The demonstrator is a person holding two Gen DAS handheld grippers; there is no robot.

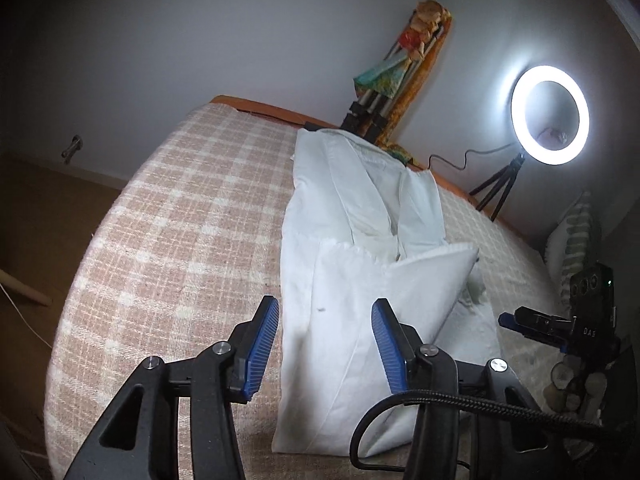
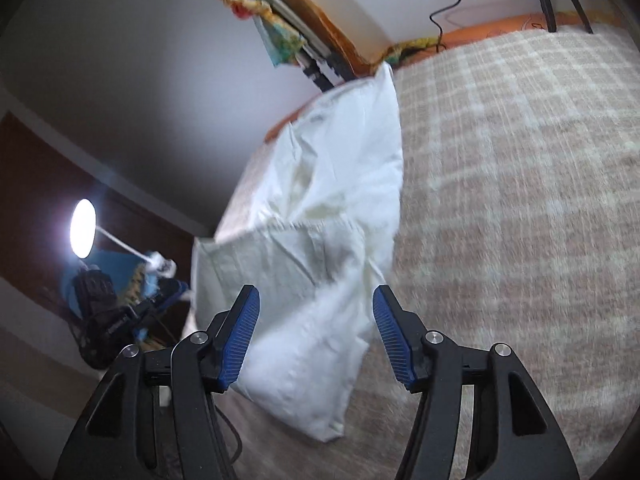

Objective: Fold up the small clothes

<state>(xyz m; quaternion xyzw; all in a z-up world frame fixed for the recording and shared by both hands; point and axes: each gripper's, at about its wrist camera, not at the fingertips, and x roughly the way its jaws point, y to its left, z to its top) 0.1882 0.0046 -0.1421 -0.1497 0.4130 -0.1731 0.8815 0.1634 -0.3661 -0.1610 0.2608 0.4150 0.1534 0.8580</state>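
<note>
We see a white garment (image 1: pixel 352 264) on a blanket (image 1: pixel 172 240) checked in pinkish tan and cream, an orange sheet edge (image 1: pixel 272 109) behind it, blue ribbed pads (image 1: pixel 262 346) on black grippers, and a grey-white wall (image 1: pixel 200 40).

We read only one marking: the pale letters "DAS", as best we can make them out, on the black body of the right gripper (image 1: pixel 576 330), which shows at the right edge of the left wrist view just below its dark camera block (image 1: pixel 592 286). We find the last character small and not fully certain. In the right wrist view we read no text, label, brand or number on anything.
</note>
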